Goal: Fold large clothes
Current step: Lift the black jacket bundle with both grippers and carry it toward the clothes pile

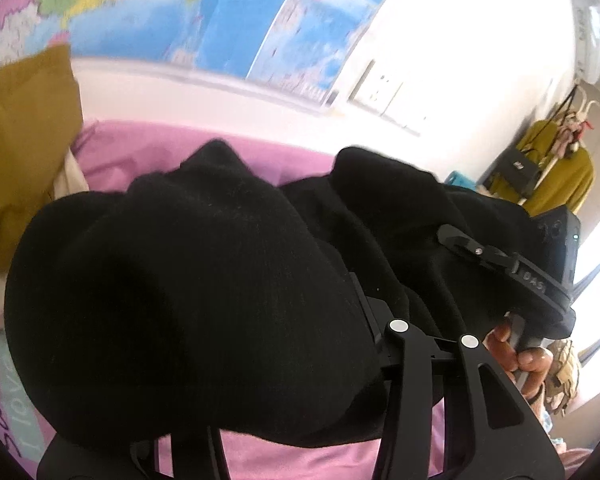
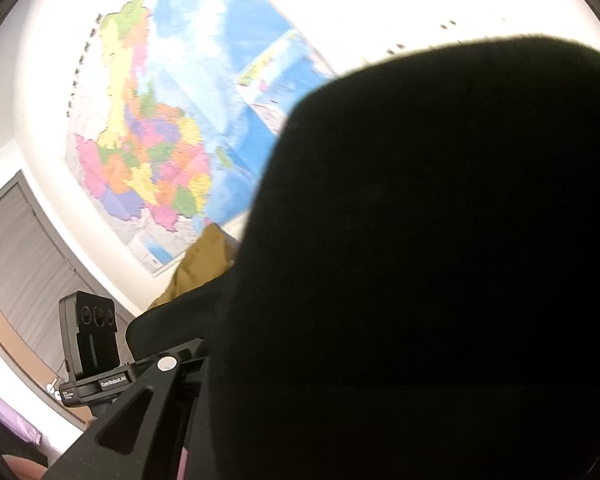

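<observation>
1. The black garment (image 1: 188, 272) hangs bunched over my left gripper (image 1: 364, 304), lifted clear of the pink bedsheet (image 1: 148, 152) below; its knit-looking cloth covers the fingertips, so only the linkage arms and their two silver pivot pins show.
2. My left jaws are buried in the cloth. The fabric drapes from them as if clamped, and I take them to be clenched on the garment, though the pads themselves are hidden.
3. Just right of that, my right gripper (image 1: 480, 252) reaches into the same garment from the side; its black finger lies against a fold, with the camera block behind it and my hand (image 1: 520, 356) wrapped round the handle.
4. From the right wrist, the garment (image 2: 420, 260) fills most of the view as one dark mass, draped straight over the fingers. One linkage arm and a silver pin show at lower left; the jaws are nearly together and pinch the cloth.
5. In that view the left gripper's camera unit (image 2: 94, 332) stands at lower left, beside the cloth.
6. Further out, a mustard-yellow cloth (image 1: 24, 152) lies at the left of the bed, and another mustard garment (image 1: 556, 168) hangs on a rack at the far right.
7. A coloured wall map (image 2: 152, 160) covers the white wall behind, and a grey door (image 2: 24, 248) stands to its left.
</observation>
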### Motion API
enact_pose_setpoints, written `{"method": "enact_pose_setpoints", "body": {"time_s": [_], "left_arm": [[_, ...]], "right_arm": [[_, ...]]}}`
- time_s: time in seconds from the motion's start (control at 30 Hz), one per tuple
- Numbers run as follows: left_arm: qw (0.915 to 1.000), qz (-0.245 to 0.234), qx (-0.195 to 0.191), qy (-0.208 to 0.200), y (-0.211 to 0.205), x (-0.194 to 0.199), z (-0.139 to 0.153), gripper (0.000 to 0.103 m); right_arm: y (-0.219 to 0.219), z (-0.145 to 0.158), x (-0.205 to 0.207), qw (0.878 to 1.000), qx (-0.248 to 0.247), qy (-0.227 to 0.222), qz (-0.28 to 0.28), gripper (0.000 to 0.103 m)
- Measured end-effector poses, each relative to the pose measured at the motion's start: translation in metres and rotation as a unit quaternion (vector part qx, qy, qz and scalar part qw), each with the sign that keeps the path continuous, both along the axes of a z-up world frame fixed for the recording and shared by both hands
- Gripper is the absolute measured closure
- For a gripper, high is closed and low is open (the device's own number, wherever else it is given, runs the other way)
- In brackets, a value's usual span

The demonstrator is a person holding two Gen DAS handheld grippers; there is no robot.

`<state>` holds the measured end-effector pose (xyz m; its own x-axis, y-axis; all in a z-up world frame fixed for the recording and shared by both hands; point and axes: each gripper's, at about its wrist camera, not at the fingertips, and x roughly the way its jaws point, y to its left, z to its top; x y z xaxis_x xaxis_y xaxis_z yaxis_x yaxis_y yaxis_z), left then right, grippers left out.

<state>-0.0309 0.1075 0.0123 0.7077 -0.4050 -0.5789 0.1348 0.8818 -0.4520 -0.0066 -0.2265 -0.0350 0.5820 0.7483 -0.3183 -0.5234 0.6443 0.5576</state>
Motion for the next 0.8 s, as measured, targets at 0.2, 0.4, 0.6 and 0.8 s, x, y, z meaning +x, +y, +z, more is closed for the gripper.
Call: {"method": "enact_pose_setpoints", "body": {"time_s": [0.2, 0.4, 0.6, 0.8], "left_arm": [[0.9987, 0.012, 0.012, -0.047, 0.020, -0.013, 0.049, 0.061], [0.9920, 0.052, 0.025, -0.112, 0.066, -0.036, 0.114, 0.061], [0.9796, 0.122, 0.056, -0.150, 0.124, -0.060, 0.159, 0.061], [0.9625, 0.205, 0.087, -0.155, 0.191, -0.078, 0.180, 0.061]], "right_arm": [[0.020, 0.050, 0.001, 0.999, 0.007, -0.046, 0.023, 0.086], [0.056, 0.115, 0.003, 0.991, 0.031, -0.116, 0.062, 0.086], [0.121, 0.162, 0.017, 0.979, 0.050, -0.158, 0.117, 0.086], [0.204, 0.176, 0.040, 0.971, 0.060, -0.156, 0.173, 0.086]]}}
